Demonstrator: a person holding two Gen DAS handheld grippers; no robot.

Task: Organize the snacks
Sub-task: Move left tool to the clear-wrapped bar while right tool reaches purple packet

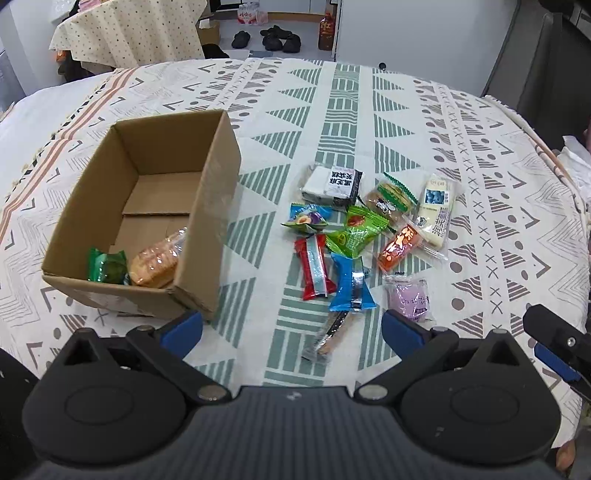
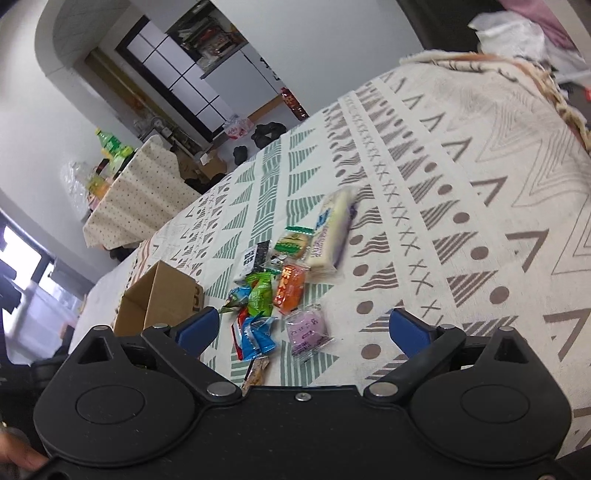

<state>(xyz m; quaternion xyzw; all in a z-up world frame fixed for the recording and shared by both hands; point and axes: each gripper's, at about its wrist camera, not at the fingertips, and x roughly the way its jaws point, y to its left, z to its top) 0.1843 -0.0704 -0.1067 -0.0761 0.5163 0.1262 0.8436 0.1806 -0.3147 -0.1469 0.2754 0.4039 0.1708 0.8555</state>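
An open cardboard box stands on the patterned tablecloth, left of a pile of wrapped snacks. Inside it lie a green packet and an orange pastry pack. The pile includes a red bar, a blue packet, a purple packet, and a white long bar. My left gripper is open, just in front of a thin brown stick snack. My right gripper is open too, hovering near the purple packet and the blue packet. The box shows at its left.
The right gripper's tip shows at the right edge of the left wrist view. A second table with a dotted cloth stands beyond, with shoes and a bottle on the floor. The tablecloth stretches far and right.
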